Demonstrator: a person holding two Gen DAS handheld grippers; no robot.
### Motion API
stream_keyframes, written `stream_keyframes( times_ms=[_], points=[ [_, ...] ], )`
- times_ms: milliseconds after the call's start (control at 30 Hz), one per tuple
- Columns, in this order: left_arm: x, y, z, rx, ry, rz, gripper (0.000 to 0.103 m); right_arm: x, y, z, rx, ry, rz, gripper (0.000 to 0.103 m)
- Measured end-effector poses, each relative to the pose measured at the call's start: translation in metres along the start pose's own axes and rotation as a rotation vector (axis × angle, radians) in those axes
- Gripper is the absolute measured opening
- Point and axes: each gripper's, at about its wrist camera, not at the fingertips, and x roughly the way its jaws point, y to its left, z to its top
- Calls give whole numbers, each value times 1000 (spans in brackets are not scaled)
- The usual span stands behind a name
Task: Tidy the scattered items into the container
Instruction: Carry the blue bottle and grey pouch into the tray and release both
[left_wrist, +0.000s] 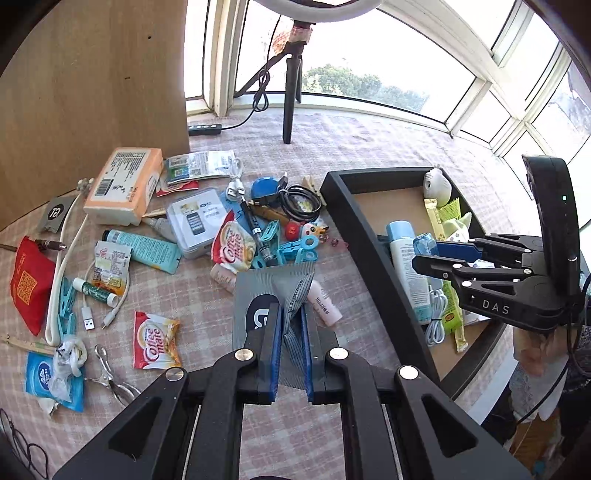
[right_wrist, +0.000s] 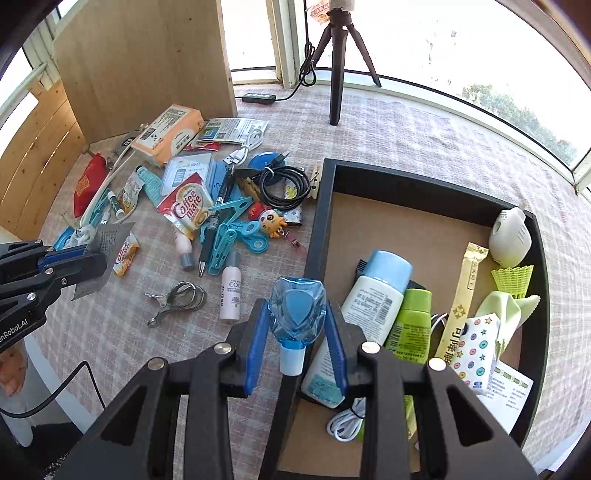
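Note:
My left gripper (left_wrist: 291, 325) is shut on a grey striped sachet (left_wrist: 258, 291) and holds it above the checked tablecloth, left of the black tray (left_wrist: 369, 236); the sachet also shows in the right wrist view (right_wrist: 107, 240). My right gripper (right_wrist: 297, 325) is shut on a small clear blue bottle (right_wrist: 297, 306) and holds it over the tray's left wall (right_wrist: 314, 229). The tray holds a white and blue lotion bottle (right_wrist: 373, 295), a green bottle (right_wrist: 413, 317), a stick sachet (right_wrist: 461, 299) and a white cable (right_wrist: 343, 424).
Many items lie scattered left of the tray: Coffee mate sachets (left_wrist: 155, 343), a small pink-white bottle (right_wrist: 231, 291), blue clips (right_wrist: 225, 240), a black cable (right_wrist: 284, 181), a metal clip (right_wrist: 177, 299), an orange box (left_wrist: 125, 184). A tripod (left_wrist: 291, 92) stands at the back, a wooden panel (left_wrist: 92, 92) at the left.

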Motion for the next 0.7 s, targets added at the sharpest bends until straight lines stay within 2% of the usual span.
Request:
stream_keyframes(
  times_ms=[233,467,500,567,600,633,700],
  points=[
    [35,-69,61,46,-28,-82,9,-11,-60,25,89,-35,-51,30],
    [63,-118,91,91,-42,-125,10,-11,-99,30,153,-47,-87,30],
    [64,-124,93,102,-55,-144,18,-11,-104,30,160,-58,-89,31],
    [66,-132,95,115,-61,-130,42,-11,-113,29,185,-65,-107,39],
    [65,-133,95,113,-65,-122,53,-11,-119,28,208,-63,-126,48],
    [64,-132,95,111,-67,-127,54,-11,-124,27,228,-70,-131,54],
    [62,-130,94,114,-62,-118,55,-14,-132,24,264,-86,-125,55]
  ],
)
